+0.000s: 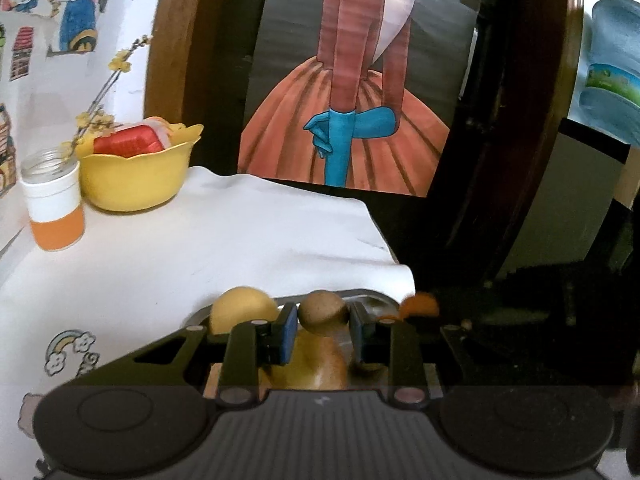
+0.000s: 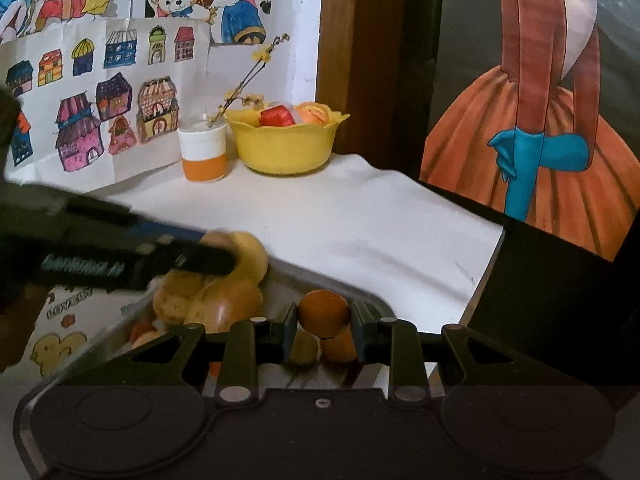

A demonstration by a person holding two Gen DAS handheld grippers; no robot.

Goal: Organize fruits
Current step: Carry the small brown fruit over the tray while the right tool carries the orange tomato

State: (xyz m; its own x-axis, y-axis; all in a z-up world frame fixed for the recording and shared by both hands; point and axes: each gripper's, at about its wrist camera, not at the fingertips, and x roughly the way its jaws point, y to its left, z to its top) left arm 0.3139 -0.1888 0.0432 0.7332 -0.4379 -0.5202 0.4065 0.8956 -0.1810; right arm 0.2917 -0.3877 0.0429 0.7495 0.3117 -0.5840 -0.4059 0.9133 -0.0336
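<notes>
My left gripper [image 1: 323, 318] is shut on a small brown round fruit [image 1: 322, 309] just above a metal tray [image 1: 362, 293]. Behind its left finger sits a yellow fruit [image 1: 242, 307], and a tan fruit [image 1: 320, 366] lies below the jaws. In the right wrist view my right gripper [image 2: 324, 320] is shut on an orange [image 2: 323, 312] over the same tray [image 2: 280, 286], where several yellow and orange fruits are piled. The left gripper [image 2: 216, 246] reaches in from the left over that pile. A yellow bowl [image 2: 286, 148] holding a red fruit [image 2: 276, 117] stands at the back.
A jar with a white and orange band [image 2: 203, 152] and flower twigs stands left of the bowl [image 1: 134, 172]. The white cloth [image 2: 360, 224] ends at a right edge beside dark furniture. Drawings cover the wall behind.
</notes>
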